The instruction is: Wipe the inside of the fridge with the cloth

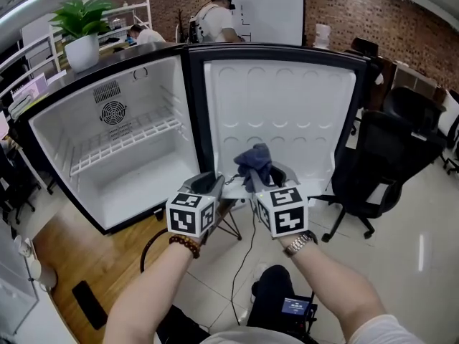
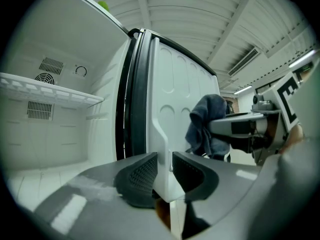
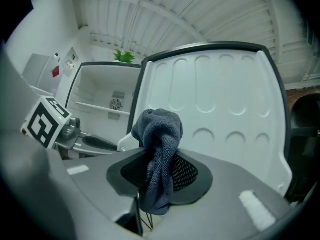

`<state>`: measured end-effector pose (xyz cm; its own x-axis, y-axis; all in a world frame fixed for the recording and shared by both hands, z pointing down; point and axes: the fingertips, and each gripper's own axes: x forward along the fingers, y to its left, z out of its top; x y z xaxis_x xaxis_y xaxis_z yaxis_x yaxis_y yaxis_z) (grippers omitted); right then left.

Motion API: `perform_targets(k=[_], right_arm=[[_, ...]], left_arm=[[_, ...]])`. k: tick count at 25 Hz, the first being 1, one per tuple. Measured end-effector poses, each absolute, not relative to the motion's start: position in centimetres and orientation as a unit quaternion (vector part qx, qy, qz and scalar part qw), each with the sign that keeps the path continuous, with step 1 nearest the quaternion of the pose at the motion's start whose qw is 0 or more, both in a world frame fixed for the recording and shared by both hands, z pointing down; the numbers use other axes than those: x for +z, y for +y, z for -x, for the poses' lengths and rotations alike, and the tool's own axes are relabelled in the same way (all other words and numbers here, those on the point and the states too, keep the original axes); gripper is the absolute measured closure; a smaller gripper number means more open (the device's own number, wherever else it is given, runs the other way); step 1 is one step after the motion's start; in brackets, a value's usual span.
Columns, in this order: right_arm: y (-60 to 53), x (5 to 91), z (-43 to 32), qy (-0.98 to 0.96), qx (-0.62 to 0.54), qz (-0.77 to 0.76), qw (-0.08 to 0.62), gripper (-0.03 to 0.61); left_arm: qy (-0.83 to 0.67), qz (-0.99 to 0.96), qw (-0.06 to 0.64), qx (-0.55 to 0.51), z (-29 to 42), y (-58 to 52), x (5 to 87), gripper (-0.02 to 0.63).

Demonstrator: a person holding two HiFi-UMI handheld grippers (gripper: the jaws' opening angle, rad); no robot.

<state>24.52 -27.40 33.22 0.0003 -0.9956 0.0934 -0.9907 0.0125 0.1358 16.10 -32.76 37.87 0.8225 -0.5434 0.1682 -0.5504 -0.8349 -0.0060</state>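
R hand-held gripper (image 3: 160, 170) clenched on bunched cloth (image 3: 159, 149), near open door (image 1: 287, 113), right of fridge (image 1: 107, 156) interior. L hand-held gripper (image 2: 164, 171) clamps door shelf edge (image 2: 161, 149). Risk: cloth held by narrow fold, prob. pulls out when rubbed hard on wall.

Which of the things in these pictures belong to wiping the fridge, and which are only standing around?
For the job:
- fridge, standing open
- fridge door, its white inner rail clamped by the left gripper
- cloth, dark blue, pinched in the right gripper

Only standing around:
- potted plant
- black office chair
- whiteboard at the back
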Motion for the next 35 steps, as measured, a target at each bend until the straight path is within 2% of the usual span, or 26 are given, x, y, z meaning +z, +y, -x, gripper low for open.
perform_targets(k=[5, 12, 35], right_arm=[[-30.6, 34.0, -20.7, -0.725, -0.011, -0.682, 0.093, 0.476], [-32.9, 35.4, -19.8, -0.724, 0.004, -0.681, 0.104, 0.477], [-26.8, 36.7, -31.0, -0.649, -0.001, -0.751, 0.122, 0.477]], left_arm=[[-0.276, -0.957, 0.010, 0.091, -15.6, -32.2, 38.2, 0.509], [-0.277, -0.956, 0.011, 0.093, -14.3, -32.4, 38.5, 0.509], [-0.283, -0.956, 0.010, 0.082, -14.1, -31.9, 38.5, 0.517]])
